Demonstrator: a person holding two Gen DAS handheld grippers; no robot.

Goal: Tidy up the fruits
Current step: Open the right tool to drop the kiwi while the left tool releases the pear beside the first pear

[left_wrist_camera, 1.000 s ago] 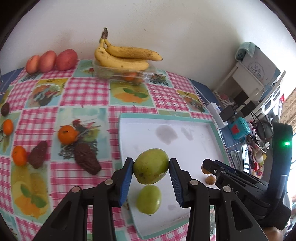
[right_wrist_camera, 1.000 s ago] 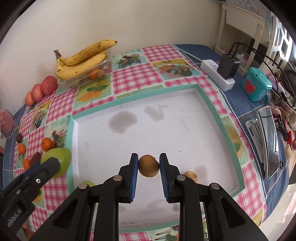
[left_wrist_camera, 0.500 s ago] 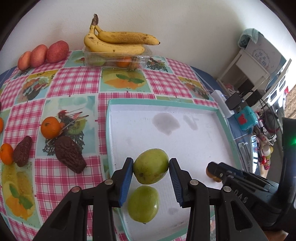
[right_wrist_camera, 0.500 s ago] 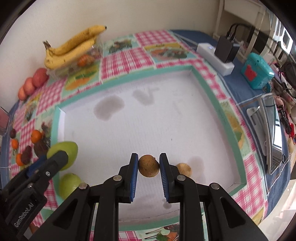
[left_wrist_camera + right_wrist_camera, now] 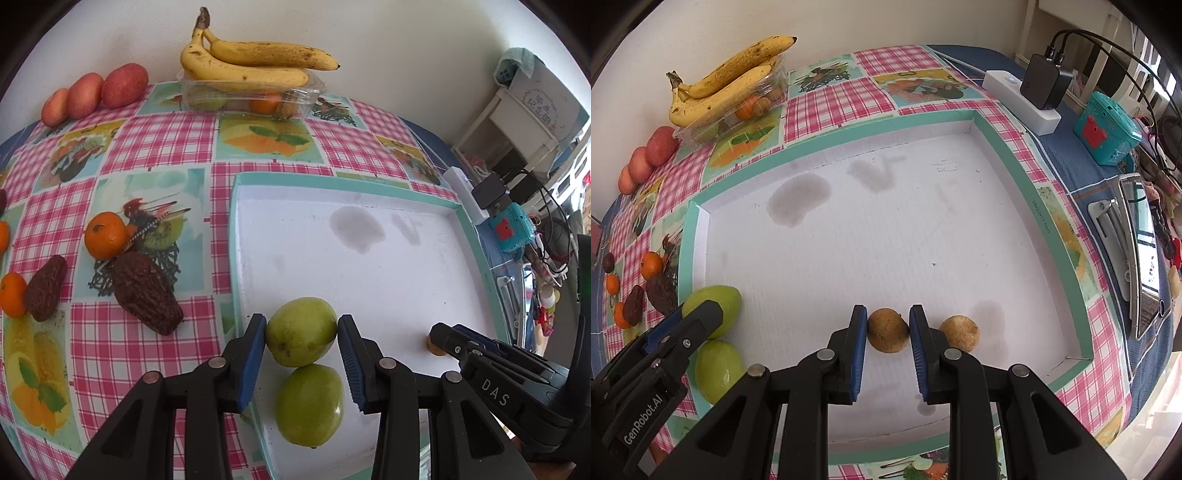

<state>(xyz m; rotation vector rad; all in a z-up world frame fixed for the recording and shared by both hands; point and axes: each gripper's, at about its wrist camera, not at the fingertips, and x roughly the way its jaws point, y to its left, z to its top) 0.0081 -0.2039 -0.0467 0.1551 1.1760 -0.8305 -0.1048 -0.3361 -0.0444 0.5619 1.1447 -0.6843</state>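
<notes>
A white tray [image 5: 369, 280] with a teal rim [image 5: 827, 144] lies on the checked tablecloth. My left gripper [image 5: 301, 325] is shut on a green fruit [image 5: 301, 332] just above the tray's near left corner. A second green fruit [image 5: 310, 404] lies in the tray right below it. My right gripper [image 5: 888, 321] is shut on a small round brown fruit [image 5: 888, 332] low over the tray's near side. Another brown fruit [image 5: 960, 332] rests on the tray floor just to its right. In the right wrist view the left gripper [image 5: 683, 332] and both green fruits [image 5: 713, 308] show at lower left.
Bananas [image 5: 255, 62] lie on a clear plastic box [image 5: 258, 98] by the wall, red fruits [image 5: 123, 85] to their left. Oranges [image 5: 105, 236] and dark wrinkled fruits [image 5: 146, 291] sit left of the tray. A power strip [image 5: 1023, 98], teal box [image 5: 1106, 127] and tablet [image 5: 1141, 258] stand right.
Both grippers have come down and nearer to the tray with their fruits. The green fruit now hangs close above the second green one, and the brown fruit sits beside the other brown one.
</notes>
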